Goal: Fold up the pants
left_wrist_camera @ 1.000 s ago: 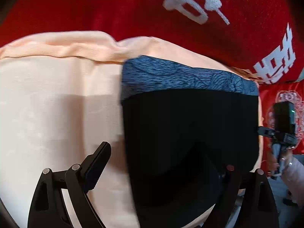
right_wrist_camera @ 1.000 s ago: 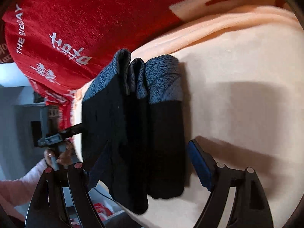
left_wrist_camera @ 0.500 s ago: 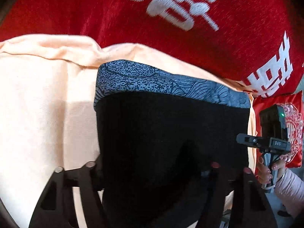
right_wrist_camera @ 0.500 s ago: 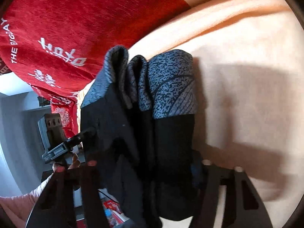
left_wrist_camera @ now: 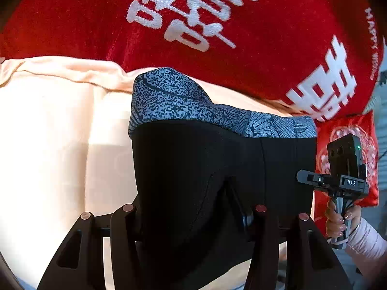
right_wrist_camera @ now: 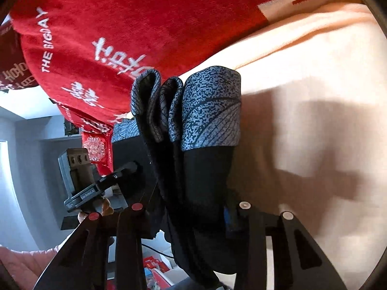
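Observation:
The folded black pants (left_wrist_camera: 205, 157) with a speckled blue-grey waistband (left_wrist_camera: 169, 99) hang bunched over a peach sheet (left_wrist_camera: 48, 145). My left gripper (left_wrist_camera: 193, 212) is closing, its jaws pinching the black cloth at the near edge. In the right wrist view the pants (right_wrist_camera: 205, 169) show as several stacked layers, waistband (right_wrist_camera: 210, 111) at the top. My right gripper (right_wrist_camera: 188, 212) is closing too, its pads pressing the stack from both sides. A hand (left_wrist_camera: 338, 220) holds the right gripper at the pants' right edge.
A red blanket (left_wrist_camera: 217, 24) with white lettering lies beyond the sheet and appears again (right_wrist_camera: 121, 24) in the right wrist view. A red patterned cushion (left_wrist_camera: 348, 125) sits at the right. The peach sheet (right_wrist_camera: 314, 72) stretches bare to the right of the pants.
Both grippers went from wide open beside the pants to closed on the cloth. The pants have risen and bunched, and the waistband corner has humped up.

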The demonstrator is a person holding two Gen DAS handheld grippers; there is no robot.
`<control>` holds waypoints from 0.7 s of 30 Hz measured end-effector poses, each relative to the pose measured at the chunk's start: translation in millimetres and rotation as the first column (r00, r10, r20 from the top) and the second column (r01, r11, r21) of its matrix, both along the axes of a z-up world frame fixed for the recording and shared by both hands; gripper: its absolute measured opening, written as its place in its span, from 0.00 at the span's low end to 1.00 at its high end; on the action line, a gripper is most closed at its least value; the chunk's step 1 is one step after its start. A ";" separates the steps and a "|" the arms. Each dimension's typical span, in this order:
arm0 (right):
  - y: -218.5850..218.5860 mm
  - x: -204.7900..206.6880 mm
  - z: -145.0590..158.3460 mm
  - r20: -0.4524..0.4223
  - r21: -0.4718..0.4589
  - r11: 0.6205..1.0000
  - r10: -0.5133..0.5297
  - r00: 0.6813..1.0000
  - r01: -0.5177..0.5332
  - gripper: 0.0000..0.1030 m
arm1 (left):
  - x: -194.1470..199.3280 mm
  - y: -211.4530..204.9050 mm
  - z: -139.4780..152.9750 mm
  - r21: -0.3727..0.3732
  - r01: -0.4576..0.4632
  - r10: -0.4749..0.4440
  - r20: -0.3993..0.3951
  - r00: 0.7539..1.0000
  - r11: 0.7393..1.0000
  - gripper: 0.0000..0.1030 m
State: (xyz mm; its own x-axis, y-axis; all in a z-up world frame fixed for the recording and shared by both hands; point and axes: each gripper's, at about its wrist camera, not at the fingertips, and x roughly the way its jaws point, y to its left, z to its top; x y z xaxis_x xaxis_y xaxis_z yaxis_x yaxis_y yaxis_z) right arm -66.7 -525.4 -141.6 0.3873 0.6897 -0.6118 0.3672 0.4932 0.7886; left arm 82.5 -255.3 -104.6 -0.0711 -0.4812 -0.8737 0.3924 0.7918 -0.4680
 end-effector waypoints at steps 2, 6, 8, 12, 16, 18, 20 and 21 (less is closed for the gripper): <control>5.5 -13.0 5.3 0.000 0.012 1.000 -0.017 1.000 0.017 0.40 | -7.5 21.5 11.3 -0.007 0.013 -0.013 -0.008 1.000 1.000 0.53; 29.6 -42.8 17.4 -0.003 0.010 1.000 -0.028 1.000 0.028 0.40 | -28.5 39.0 19.8 -0.008 0.017 -0.017 -0.019 1.000 1.000 0.53; 38.9 -55.1 16.7 -0.007 0.011 0.999 -0.033 0.999 0.033 0.40 | -40.5 43.6 18.4 -0.004 0.023 -0.024 -0.022 0.999 1.000 0.53; 59.4 -76.1 -1.5 -0.038 -0.042 0.999 -0.021 0.999 0.020 0.40 | -60.7 56.1 2.8 0.020 0.043 -0.042 -0.016 0.999 0.999 0.53; 65.5 -87.9 -35.8 -0.091 -0.155 0.988 -0.028 0.995 0.013 0.49 | -73.8 68.9 -36.9 0.123 0.058 -0.062 0.021 0.998 0.991 0.64; 61.0 -91.3 -44.6 -0.081 -0.140 0.989 -0.063 0.995 0.051 0.56 | -73.2 76.7 -39.9 0.113 0.022 -0.030 0.065 0.997 0.993 0.78; 60.8 -93.7 -46.3 -0.081 -0.153 0.986 -0.076 0.994 0.063 0.61 | -72.5 81.0 -41.9 0.108 0.012 -0.019 0.068 0.997 0.994 0.85; 61.5 -94.5 -45.0 -0.082 -0.166 0.984 -0.077 0.994 0.062 0.63 | -73.1 83.4 -42.9 0.123 0.000 -0.011 0.085 0.996 0.992 0.90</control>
State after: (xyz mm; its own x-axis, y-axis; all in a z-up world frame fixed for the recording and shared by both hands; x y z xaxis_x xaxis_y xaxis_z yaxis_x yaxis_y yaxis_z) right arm -161.2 -463.9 -186.6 0.3706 0.5513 -0.7475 0.4695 0.5832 0.6629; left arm 9.4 -171.8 -147.4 0.0037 -0.3693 -0.9293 0.4313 0.8390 -0.3317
